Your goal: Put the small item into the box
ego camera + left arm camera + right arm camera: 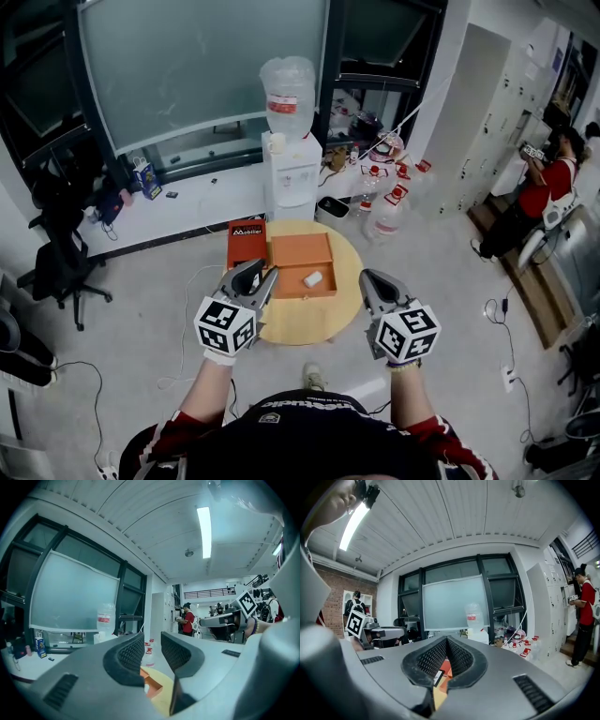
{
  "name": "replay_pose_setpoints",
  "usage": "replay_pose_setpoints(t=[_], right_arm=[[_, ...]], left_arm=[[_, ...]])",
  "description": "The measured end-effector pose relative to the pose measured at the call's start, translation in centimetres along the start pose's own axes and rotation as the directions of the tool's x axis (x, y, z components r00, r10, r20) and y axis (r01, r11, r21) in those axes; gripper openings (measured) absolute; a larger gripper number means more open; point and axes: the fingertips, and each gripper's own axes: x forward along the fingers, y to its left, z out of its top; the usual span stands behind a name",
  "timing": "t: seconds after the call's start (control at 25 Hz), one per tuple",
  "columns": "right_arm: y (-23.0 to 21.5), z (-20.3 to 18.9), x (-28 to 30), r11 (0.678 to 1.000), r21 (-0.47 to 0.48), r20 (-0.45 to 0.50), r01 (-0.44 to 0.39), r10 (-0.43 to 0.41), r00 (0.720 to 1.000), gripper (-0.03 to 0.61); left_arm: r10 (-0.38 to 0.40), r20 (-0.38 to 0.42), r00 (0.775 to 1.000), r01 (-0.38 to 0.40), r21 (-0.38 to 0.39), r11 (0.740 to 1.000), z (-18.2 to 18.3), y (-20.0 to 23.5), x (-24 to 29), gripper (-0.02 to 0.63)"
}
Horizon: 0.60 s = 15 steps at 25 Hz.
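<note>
An open orange box (302, 253) lies on a round wooden table (309, 323), and a small white item (313, 279) rests inside it at the right front. Its red-orange lid (247, 242) lies beside it on the left. My left gripper (255, 277) hovers over the table's left front edge. In the left gripper view the left gripper (152, 641) shows a clear gap between its jaws and nothing in it, with the box (152, 686) below. My right gripper (372, 284) hangs off the table's right front edge. In the right gripper view the right gripper (446, 641) has its pads together at the tips.
A white water dispenser (289, 159) stands just behind the table. Several water bottles (384, 211) sit on the floor at the back right. A black office chair (61, 262) is at the left, and a person in red (544, 187) stands at the far right. Cables lie on the floor.
</note>
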Motion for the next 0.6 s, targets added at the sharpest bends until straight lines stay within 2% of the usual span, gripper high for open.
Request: replay_pose_setpoints(t=[0.32, 0.6], right_arm=[[0.2, 0.3, 0.0, 1.0, -0.009, 0.0, 0.005, -0.005, 1.0, 0.025], [0.7, 0.3, 0.4, 1.0, -0.018, 0.004, 0.005, -0.005, 1.0, 0.025]], left_arm=[[0.021, 0.032, 0.999, -0.021, -0.004, 1.0, 0.8, 0.4, -0.6, 0.058], [0.036, 0.052, 0.998, -0.035, -0.014, 0.999, 1.1, 1.1, -1.2, 0.034]])
